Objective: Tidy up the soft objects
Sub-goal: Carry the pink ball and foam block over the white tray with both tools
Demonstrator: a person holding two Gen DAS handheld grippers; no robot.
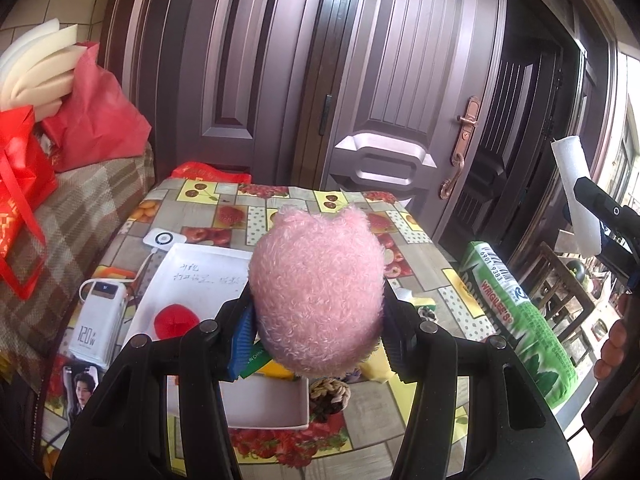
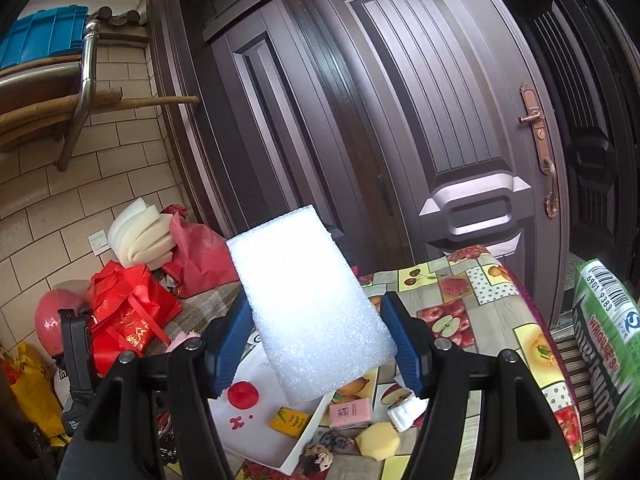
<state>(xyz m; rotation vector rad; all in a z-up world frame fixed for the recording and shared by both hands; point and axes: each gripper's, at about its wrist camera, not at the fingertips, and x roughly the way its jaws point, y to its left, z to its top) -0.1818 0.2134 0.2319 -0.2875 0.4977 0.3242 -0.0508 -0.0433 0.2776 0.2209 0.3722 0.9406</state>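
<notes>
My left gripper is shut on a fluffy pink plush toy and holds it above a white tray on the fruit-patterned table. My right gripper is shut on a white foam block, raised above the table; the block also shows in the left wrist view at the far right. In the tray lie a red soft piece and a yellow packet. Beside the tray lie a pink packet, a yellow sponge, hair ties and a small white foam piece.
A green Wrigley's cushion stands at the table's right edge. A white power bank and a photo card lie left of the tray. Red bags and foam sheets are piled at left. A dark door is behind.
</notes>
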